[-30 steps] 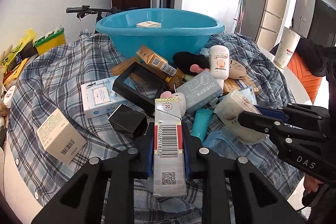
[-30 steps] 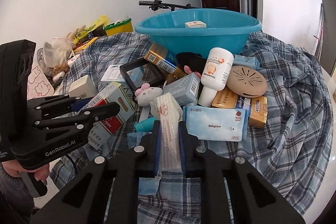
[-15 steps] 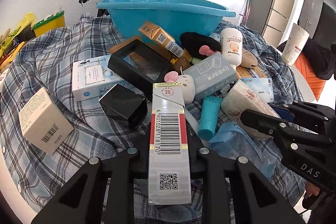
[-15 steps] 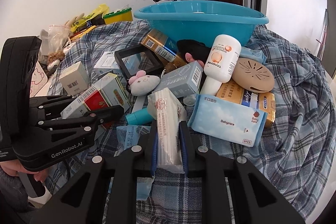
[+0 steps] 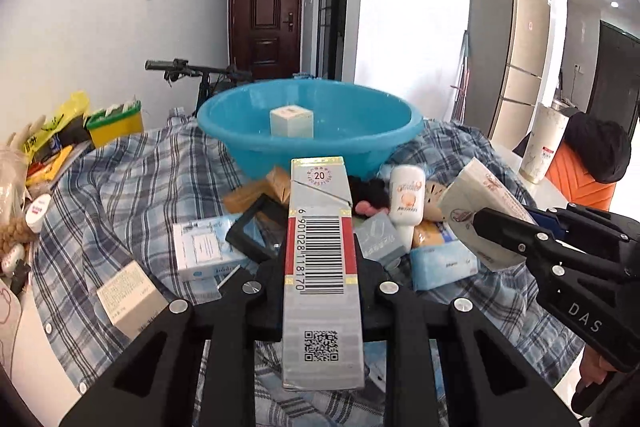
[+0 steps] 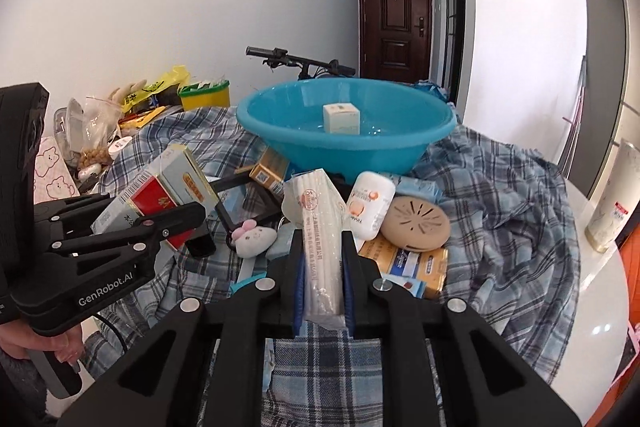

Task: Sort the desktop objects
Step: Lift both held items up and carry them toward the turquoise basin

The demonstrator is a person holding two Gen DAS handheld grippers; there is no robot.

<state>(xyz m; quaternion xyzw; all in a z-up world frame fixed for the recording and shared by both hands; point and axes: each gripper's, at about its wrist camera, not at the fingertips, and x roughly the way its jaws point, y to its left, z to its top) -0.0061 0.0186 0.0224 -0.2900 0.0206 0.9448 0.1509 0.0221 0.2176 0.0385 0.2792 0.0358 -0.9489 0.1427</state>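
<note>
Both grippers raised | left fingers (image 5: 370,259) pinch carton (image 5: 322,267) | right fingers (image 6: 347,267) pinch packet (image 6: 322,247)

Brown door (image 5: 265,21), bicycle handlebar (image 6: 297,58), grey fridge (image 5: 507,51), plaid cloth (image 6: 516,195)

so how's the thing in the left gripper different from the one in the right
The left gripper clamps a rigid, sharp-edged barcoded carton in grey, red and white. The right gripper clamps a soft, rounded white tissue pack in clear wrap, visibly narrower. Both are long, point forward toward the blue basin, and are lifted off the pile.
</note>
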